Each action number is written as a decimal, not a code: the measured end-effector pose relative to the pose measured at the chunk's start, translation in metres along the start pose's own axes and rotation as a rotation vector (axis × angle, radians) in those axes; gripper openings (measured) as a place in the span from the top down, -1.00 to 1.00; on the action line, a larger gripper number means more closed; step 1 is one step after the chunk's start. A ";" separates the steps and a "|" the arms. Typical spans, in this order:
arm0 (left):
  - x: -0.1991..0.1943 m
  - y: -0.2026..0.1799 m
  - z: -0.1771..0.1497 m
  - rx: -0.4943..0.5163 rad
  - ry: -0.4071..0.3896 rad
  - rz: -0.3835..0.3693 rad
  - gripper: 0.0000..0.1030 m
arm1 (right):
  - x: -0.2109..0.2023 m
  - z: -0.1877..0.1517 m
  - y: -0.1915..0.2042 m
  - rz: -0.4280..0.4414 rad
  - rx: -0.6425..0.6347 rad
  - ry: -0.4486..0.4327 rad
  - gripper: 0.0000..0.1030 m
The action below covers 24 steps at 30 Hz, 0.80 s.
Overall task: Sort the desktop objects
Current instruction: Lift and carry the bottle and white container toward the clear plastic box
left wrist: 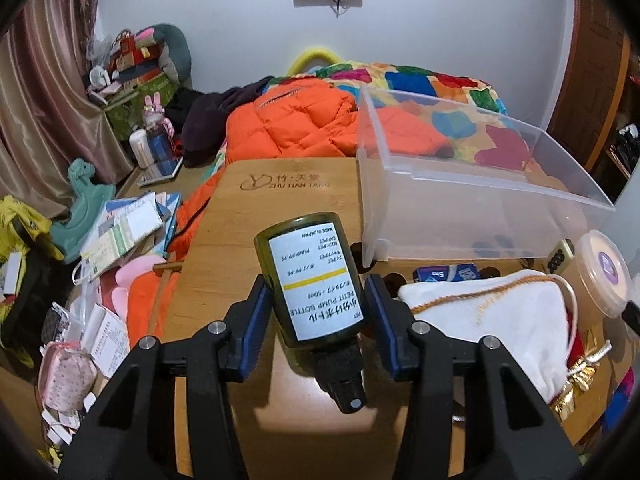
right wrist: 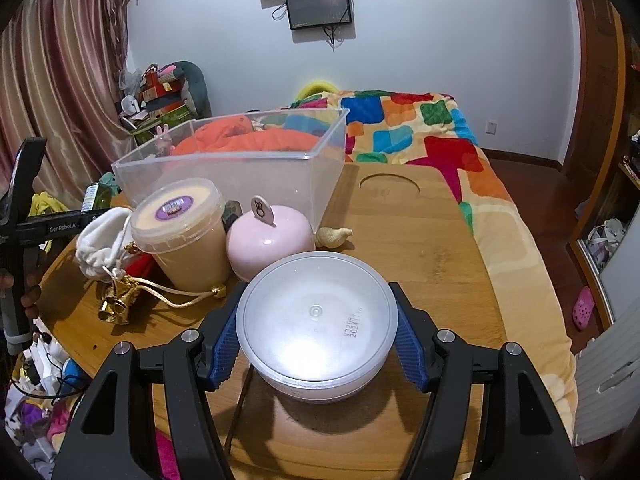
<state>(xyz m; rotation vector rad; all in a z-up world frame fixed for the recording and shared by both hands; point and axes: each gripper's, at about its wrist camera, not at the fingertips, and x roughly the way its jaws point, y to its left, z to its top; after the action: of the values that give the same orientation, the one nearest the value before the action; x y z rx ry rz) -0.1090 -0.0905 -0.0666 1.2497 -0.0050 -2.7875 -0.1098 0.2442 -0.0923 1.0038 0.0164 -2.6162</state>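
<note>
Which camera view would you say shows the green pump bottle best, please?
The left wrist view: the green pump bottle fills its centre, label readable. The right wrist view shows only a sliver at the left edge.

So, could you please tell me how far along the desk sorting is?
Nothing looks sorted yet: the clear bin appears empty. In hand: left gripper holds the green pump bottle, right gripper the round lidded tub. Left: beige tub, pink case, white pouch.
</note>
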 end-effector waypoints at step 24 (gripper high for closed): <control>-0.057 -0.024 0.000 0.079 -0.069 -0.099 0.20 | -0.038 0.035 0.022 0.049 -0.102 -0.072 -0.21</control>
<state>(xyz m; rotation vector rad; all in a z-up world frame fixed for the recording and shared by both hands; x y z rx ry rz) -0.0732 -0.0621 -0.0252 1.2006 -0.0602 -2.9411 -0.0991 0.2303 -0.0393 0.8644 0.1048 -2.5770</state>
